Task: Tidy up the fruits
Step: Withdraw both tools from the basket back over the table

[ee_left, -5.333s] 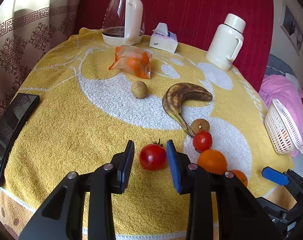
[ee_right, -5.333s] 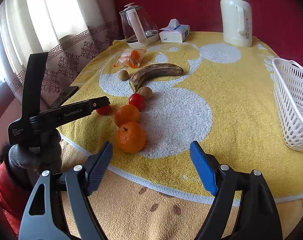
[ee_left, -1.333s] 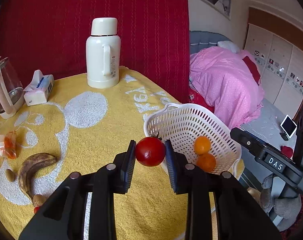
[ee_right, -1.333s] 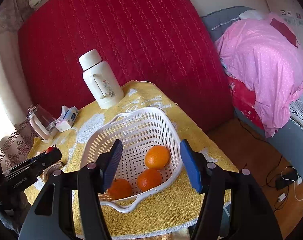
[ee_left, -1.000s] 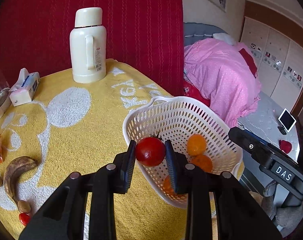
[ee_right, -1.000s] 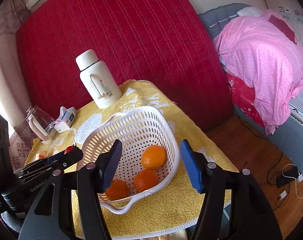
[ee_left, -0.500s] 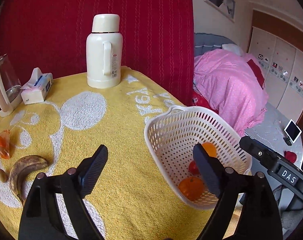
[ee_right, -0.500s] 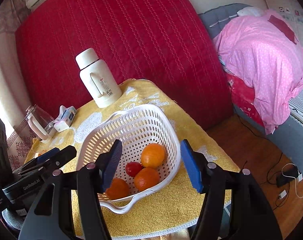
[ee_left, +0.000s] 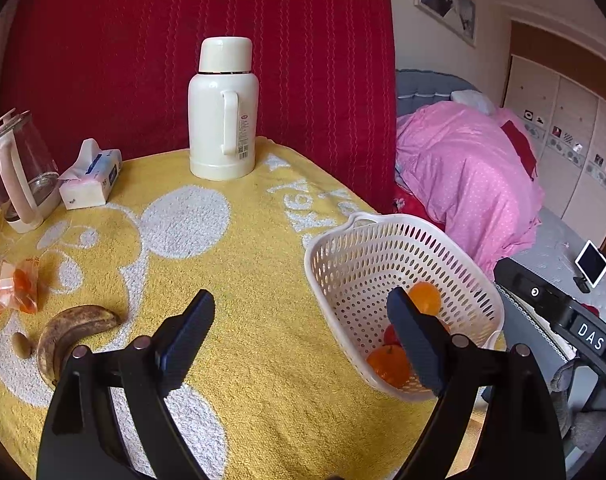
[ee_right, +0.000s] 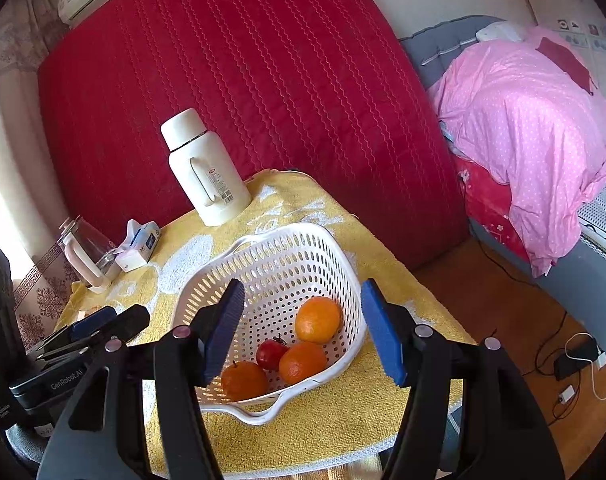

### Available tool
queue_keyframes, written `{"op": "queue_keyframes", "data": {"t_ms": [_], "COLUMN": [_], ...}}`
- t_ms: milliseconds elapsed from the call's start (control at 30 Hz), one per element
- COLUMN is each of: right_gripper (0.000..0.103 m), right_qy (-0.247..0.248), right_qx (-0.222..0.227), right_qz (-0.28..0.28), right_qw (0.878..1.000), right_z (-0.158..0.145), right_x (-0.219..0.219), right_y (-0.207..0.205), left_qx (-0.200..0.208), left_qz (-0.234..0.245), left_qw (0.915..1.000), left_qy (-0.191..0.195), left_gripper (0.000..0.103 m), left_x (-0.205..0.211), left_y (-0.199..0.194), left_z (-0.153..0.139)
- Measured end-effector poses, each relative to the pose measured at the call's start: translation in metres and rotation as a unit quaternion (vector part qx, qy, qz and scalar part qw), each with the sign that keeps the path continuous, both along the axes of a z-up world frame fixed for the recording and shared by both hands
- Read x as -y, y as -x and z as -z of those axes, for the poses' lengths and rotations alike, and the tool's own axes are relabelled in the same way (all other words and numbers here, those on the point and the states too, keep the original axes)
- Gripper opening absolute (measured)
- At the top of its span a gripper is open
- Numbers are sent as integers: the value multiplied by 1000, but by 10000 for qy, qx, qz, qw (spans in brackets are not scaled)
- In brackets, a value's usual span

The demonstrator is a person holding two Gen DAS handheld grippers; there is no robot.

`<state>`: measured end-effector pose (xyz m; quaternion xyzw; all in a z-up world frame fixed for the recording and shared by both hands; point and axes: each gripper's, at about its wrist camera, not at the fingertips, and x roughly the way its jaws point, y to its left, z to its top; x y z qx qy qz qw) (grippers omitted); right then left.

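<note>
Your left gripper (ee_left: 301, 326) hangs with its fingers spread wide and nothing between them, above the yellow towel-covered table (ee_left: 243, 264), just beside the white basket (ee_right: 303, 236). Your right gripper (ee_right: 303, 322) is also released and empty, its blue pads (ee_right: 379, 336) framing the basket from the table's near right corner. Inside the basket lie the red tomato (ee_right: 271, 354) and three oranges (ee_right: 318, 319), the tomato touching the front orange and sitting between the other two. Toward the table's left edge rest a browned banana (ee_left: 73, 330), a small brown fruit (ee_left: 22, 345) just beside it, and a clear bag of orange pieces (ee_left: 17, 286). Along the far edge stand a white thermos (ee_left: 223, 110), a tissue pack (ee_left: 91, 180) and a glass kettle (ee_left: 19, 176).
</note>
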<state>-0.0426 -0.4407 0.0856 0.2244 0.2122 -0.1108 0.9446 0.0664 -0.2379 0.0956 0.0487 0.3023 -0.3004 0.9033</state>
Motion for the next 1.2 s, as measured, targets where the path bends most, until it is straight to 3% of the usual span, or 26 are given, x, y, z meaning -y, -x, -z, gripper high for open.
{"op": "queue_keyframes", "data": {"t_ms": [467, 567, 700, 1200], "right_gripper": [63, 71, 71, 71], "right_qy": [358, 443, 627, 664], "right_qx": [115, 91, 73, -66], "right_qz": [-216, -361, -538, -921], "right_qw": [9991, 9983, 9966, 9935], "right_z": [-11, -12, -13, -7], "right_x": [-29, -40, -57, -98], "right_y": [5, 4, 4, -5], "left_qx": [-61, -85, -163, -205], "left_qz": [-462, -593, -790, -1747], "left_qw": [9989, 9982, 9967, 9843], "left_qy": [38, 68, 112, 144], "left_gripper": [88, 88, 88, 88], "left_x": [-41, -53, -72, -163], "left_y": [-7, -10, -18, -44], "left_z": [-1, -1, 1, 9]}}
